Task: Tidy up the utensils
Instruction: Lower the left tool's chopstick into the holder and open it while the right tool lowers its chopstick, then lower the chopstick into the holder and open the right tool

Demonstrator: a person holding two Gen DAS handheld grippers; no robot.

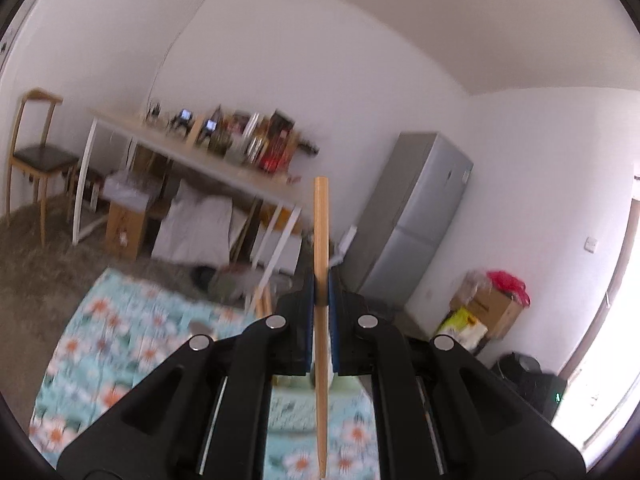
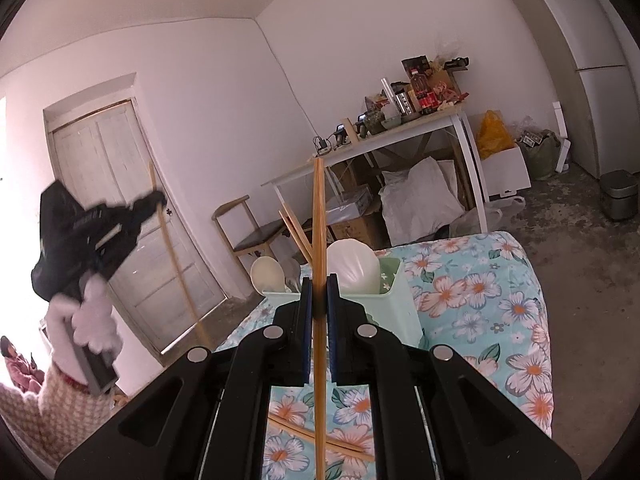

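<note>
The flowered desk [image 2: 480, 300] fills my right view from 3 to 6 o'clock, with the green holder [image 2: 394, 300] at its far edge, just past my right tongs [image 2: 319, 300]. Two white spoons [image 2: 354, 266] and two chopsticks [image 2: 296, 236] stand in it. My right tongs pinch an upright chopstick [image 2: 319, 220]; my left tongs [image 1: 321, 296], at 9 o'clock in the right view, pinch another stick [image 1: 321, 220]. Two more sticks [image 2: 340, 446] lie crossed on the cloth at 6 o'clock.

Right gripper [image 2: 319, 296] clamps 1 upright chopstick [image 2: 319, 220] before the green holder [image 2: 394, 300].
</note>
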